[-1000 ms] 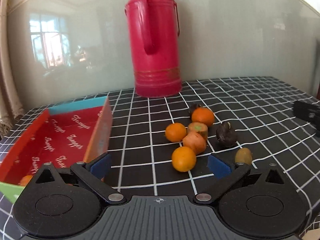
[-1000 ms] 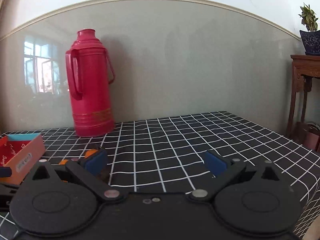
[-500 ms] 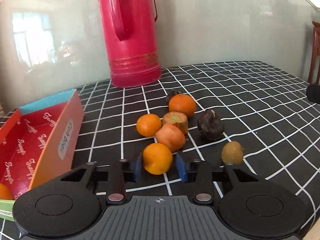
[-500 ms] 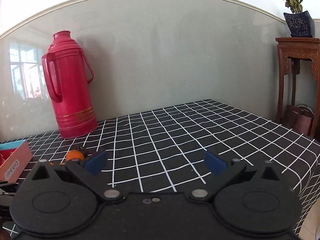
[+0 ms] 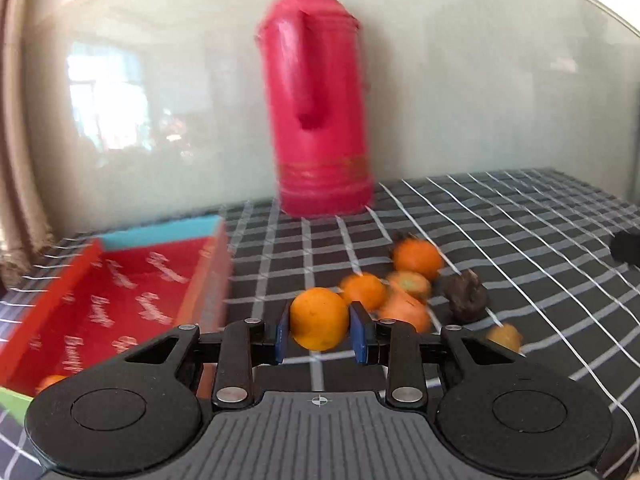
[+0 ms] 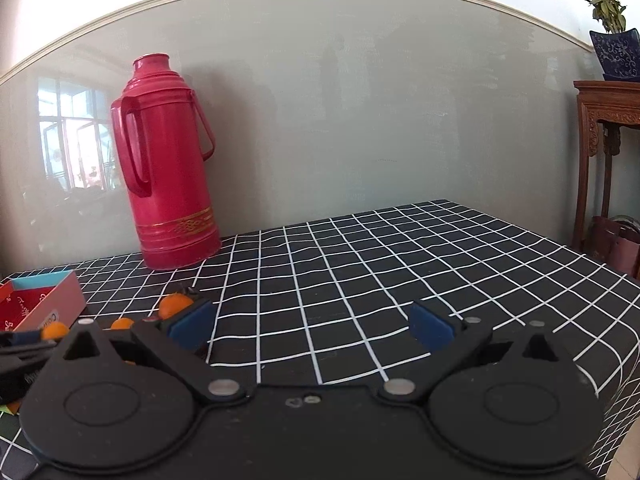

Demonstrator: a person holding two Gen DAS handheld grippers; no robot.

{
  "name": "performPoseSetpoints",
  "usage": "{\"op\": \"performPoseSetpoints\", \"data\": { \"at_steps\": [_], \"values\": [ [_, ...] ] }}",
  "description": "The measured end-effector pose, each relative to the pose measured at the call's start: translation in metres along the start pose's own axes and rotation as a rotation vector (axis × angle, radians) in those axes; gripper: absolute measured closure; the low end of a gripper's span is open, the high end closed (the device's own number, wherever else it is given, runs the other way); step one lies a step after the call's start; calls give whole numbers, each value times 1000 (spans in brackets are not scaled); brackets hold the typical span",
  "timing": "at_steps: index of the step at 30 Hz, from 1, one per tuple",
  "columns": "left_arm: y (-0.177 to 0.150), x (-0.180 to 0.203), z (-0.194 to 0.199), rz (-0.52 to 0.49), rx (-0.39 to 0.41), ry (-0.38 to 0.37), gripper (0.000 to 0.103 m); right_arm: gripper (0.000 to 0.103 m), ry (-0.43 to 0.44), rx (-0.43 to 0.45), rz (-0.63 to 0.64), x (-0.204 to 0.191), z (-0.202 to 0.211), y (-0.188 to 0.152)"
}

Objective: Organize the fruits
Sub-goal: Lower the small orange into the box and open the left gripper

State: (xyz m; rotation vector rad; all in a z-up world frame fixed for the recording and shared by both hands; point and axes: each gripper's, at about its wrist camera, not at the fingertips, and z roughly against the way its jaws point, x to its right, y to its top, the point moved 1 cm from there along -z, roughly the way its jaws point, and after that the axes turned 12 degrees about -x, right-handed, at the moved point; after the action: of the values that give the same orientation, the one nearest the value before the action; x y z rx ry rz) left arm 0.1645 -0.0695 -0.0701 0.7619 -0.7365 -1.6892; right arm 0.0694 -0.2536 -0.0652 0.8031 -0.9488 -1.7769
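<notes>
Orange sits pinched between the blue pads of the left tongs, lifted just above the checked tabletop. A second ago these tongs stood spread wide with the same fruit lying on the cloth ahead of them; they have just been closing on it. The left wrist view is smeared by motion, so the remaining pile of fruit behind reads only as orange and dark blobs. To the left lies the red box, cut off at the frame's edge, one small orange fruit barely showing in its near corner. A red thermos stands at the back. The right tongs hang spread and empty, as before.
</notes>
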Motion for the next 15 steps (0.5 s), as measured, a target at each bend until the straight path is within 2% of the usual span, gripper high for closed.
{"op": "performPoseSetpoints", "data": {
  "at_steps": [7, 15],
  "values": [
    [4, -44, 11, 127, 29, 93, 71, 6, 23, -2, 35, -17, -1, -1],
    [-2, -88, 10, 248, -27, 194, 71, 6, 56, -6, 95, -39, 0, -5]
  ]
}}
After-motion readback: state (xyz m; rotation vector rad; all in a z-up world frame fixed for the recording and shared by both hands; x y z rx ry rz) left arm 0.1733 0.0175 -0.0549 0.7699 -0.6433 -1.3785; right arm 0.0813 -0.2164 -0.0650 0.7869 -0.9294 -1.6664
